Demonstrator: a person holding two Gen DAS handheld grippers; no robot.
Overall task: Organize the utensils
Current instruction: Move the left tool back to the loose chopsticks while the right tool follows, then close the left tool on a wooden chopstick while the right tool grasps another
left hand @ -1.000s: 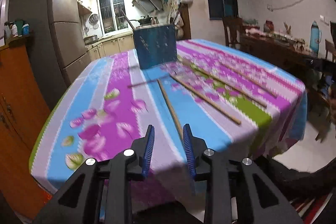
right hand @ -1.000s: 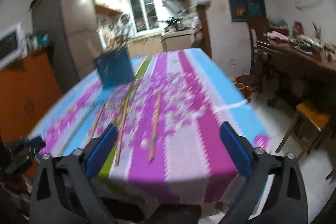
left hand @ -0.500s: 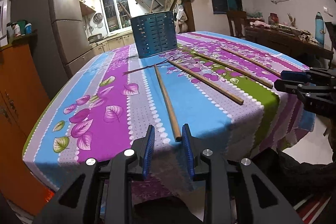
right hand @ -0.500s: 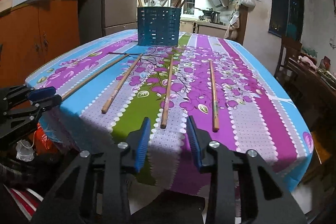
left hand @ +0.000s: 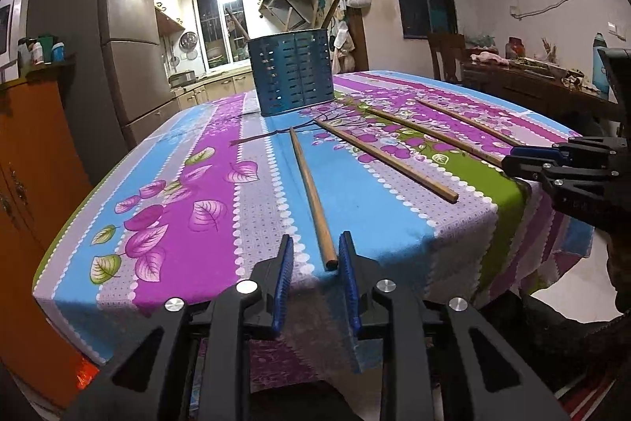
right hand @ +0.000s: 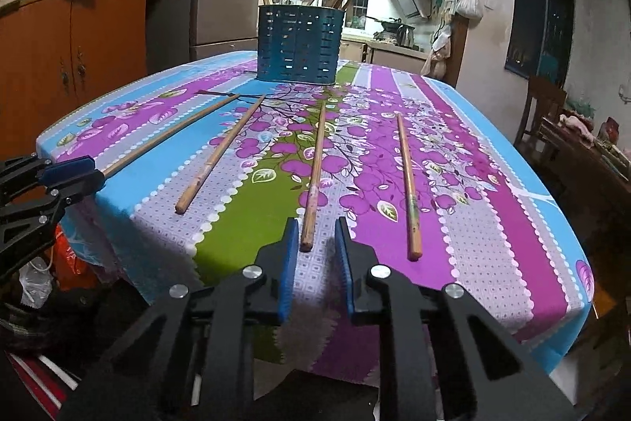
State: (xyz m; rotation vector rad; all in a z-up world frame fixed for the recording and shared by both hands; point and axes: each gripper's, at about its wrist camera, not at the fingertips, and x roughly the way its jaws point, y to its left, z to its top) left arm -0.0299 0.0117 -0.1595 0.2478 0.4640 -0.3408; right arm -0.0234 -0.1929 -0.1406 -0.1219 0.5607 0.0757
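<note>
Right gripper [right hand: 314, 237] parted around one chopstick's [right hand: 314, 171] near end — blue holder [right hand: 299, 44] beyond

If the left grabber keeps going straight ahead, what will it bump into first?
Probably the near end of the wooden chopstick, which lies just ahead of the left gripper between its open fingers. Further along that line stands the blue utensil holder.

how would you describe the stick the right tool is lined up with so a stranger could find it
Start at the blue slotted holder at the far end of the flowered tablecloth, then look at the four wooden sticks lying toward the near edge. It is the third stick from the left, beside the green stripe, its near end between the right tool fingers.
</note>
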